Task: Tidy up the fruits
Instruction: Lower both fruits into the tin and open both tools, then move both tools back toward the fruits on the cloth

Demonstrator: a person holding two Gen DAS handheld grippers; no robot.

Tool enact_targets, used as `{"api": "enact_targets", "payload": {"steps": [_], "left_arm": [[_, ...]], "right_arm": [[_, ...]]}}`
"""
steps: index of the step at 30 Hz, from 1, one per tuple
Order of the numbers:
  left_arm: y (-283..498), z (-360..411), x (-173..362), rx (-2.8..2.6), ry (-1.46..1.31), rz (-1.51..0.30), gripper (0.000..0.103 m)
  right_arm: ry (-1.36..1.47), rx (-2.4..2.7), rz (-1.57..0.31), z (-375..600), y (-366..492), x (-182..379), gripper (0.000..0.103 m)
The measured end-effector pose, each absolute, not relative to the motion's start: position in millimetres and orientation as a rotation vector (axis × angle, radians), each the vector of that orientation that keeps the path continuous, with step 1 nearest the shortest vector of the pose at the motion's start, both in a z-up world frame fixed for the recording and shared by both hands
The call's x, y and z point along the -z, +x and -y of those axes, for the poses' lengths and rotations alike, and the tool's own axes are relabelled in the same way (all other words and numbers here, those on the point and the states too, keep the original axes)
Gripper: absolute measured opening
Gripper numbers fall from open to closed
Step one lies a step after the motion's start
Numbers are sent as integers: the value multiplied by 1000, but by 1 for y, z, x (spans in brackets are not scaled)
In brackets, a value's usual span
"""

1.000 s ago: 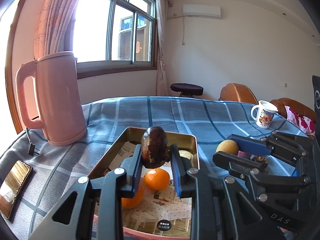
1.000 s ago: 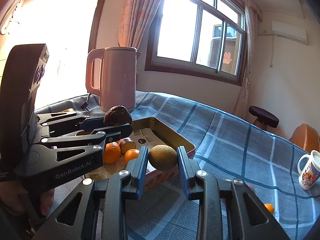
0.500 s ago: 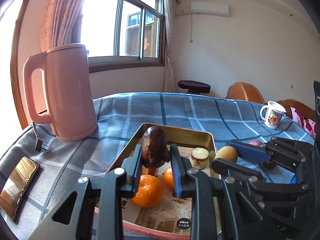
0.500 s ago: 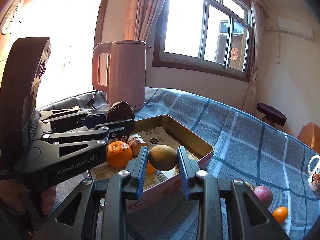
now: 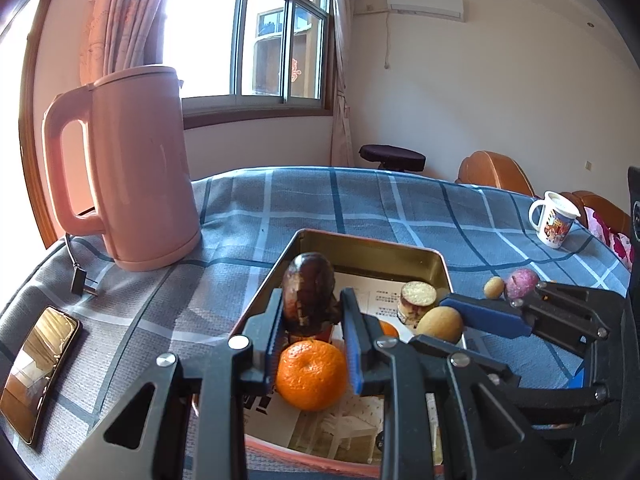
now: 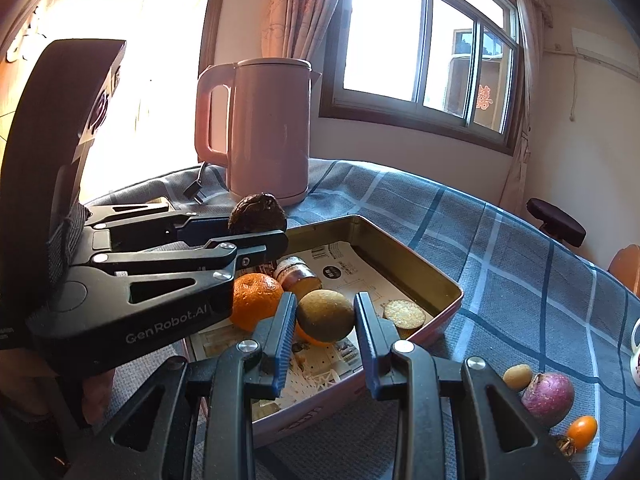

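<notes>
1. Since both grippers sit over the tin tray (image 5: 438,261) together, they could easily bump.
2. Left gripper (image 5: 310,322) pinches a dark wrinkly fruit (image 5: 308,294) by its lower half; could tip out.
3. Right gripper (image 6: 325,322) clamps a round brown fruit (image 6: 325,315); dropped, it might roll onto the orange (image 6: 256,300).

Left gripper (image 5: 310,312): I hold a dark brown wrinkled fruit (image 5: 308,294) over the gold metal tin (image 5: 372,250).
Tin's near edge: a round orange mandarin (image 5: 311,374).
Right gripper (image 5: 452,326): pinching a tan round fruit (image 5: 440,323).
</notes>
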State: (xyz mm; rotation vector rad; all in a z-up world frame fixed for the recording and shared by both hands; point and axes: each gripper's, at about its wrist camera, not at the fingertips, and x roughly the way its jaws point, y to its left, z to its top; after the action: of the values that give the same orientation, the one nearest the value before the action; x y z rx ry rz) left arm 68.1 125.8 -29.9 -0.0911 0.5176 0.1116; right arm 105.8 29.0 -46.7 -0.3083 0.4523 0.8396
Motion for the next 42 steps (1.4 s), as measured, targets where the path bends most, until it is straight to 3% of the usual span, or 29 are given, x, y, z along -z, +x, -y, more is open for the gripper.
{"api": "enact_targets", "payload": {"steps": [12, 14, 16, 17, 18, 19, 20, 21, 33, 42], "left_arm": [[74, -134, 36, -92, -128, -579, 29], [72, -135, 36, -104, -126, -572, 32], [71, -133, 35, -114, -118, -564, 43], [71, -133, 35, -121, -114, -559, 47], [70, -133, 34, -135, -110, -551, 58], [67, -133, 33, -146, -113, -538, 69], [65, -135, 32, -149, -122, -525, 74], [63, -136, 31, -152, -132, -514, 79], [56, -103, 20, -94, -128, -457, 88], [70, -40, 18, 18, -25, -474, 94]], "right_arm": [[-391, -856, -558, -49, 114, 59, 32], [-400, -855, -565, -51, 114, 60, 32], [-397, -856, -564, -50, 114, 60, 33], [-394, -853, -563, -49, 114, 60, 42], [-390, -845, -558, -48, 114, 60, 50], [-382, -836, -546, -46, 113, 58, 65], [-370, -831, -529, -43, 112, 56, 73], [-355, -828, -510, -39, 110, 54, 73], [-302, -597, -427, 67, 112, 39, 73], [-175, -388, -546, 151, 145, 43, 73]]}}
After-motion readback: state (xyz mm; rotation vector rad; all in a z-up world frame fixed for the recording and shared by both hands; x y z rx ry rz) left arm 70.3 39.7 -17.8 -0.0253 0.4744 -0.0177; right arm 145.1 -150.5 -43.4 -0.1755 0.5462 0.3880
